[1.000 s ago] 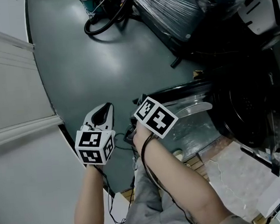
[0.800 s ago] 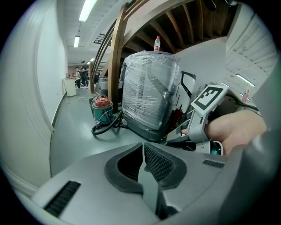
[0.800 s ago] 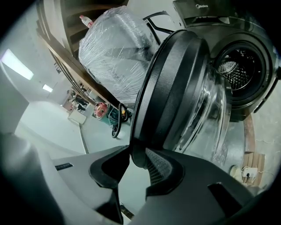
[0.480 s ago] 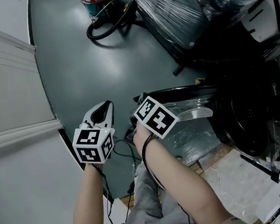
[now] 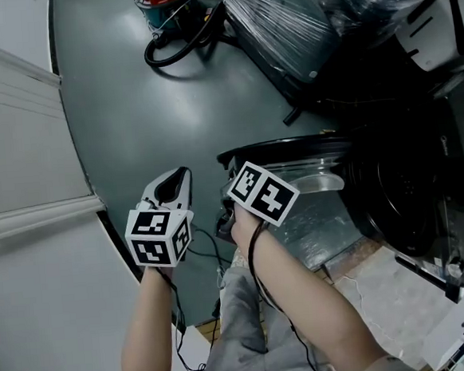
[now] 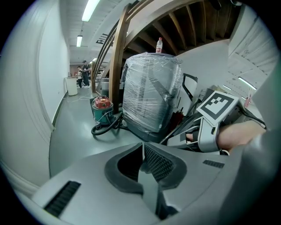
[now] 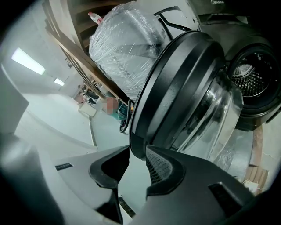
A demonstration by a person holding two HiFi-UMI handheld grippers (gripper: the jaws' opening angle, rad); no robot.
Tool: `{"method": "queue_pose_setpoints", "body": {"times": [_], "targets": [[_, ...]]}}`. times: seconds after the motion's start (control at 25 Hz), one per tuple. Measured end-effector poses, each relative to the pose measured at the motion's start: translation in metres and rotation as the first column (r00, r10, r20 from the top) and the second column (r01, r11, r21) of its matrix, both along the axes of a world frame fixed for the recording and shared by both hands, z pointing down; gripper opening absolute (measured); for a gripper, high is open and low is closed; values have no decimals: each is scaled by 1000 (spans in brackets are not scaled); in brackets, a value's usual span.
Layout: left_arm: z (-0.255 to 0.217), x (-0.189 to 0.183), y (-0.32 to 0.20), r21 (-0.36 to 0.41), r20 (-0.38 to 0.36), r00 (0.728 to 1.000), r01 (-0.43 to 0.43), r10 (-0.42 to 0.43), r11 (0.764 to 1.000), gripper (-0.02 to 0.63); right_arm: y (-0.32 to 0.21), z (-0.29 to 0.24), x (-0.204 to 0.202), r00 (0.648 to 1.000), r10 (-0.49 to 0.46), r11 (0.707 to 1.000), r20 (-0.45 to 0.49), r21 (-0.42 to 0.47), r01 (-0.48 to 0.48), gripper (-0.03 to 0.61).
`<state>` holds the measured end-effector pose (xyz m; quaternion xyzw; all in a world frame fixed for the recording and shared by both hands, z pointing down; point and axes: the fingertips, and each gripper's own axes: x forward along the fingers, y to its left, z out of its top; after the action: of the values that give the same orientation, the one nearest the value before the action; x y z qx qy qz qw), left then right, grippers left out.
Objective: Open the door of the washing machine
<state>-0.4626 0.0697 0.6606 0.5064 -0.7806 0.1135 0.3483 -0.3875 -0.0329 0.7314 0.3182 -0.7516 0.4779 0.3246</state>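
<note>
Grey floor (image 5: pixel 170 105) fills the frame's left. Lower left, my left tongs (image 5: pixel 182 175) are pinched together, holding nothing. At centre, my right tongs (image 7: pixel 137 151) clamp the rim of the one door (image 5: pixel 293 148), which stands open from the one washing machine (image 5: pixel 413 198) at right. Its drum (image 7: pixel 257 74) is too dark to see inside.

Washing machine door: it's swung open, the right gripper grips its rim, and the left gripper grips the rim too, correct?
Not quite. The left gripper holds nothing: the left gripper view shows its jaws together, over the floor, clear of the door. The rest stands: the door is swung open and the right gripper grips its rim.
</note>
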Motion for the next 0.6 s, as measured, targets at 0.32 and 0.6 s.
{"method": "queue_pose_setpoints", "body": {"times": [0.32, 0.6], "targets": [[-45, 21, -15, 20, 24, 1000, -19, 18, 1000, 31, -6, -53, 30, 996, -80, 995, 32, 64, 77, 137], [-101, 49, -29, 48, 40, 998, -43, 41, 998, 31, -27, -127, 62, 987, -138, 977, 81, 177, 122, 107]]}}
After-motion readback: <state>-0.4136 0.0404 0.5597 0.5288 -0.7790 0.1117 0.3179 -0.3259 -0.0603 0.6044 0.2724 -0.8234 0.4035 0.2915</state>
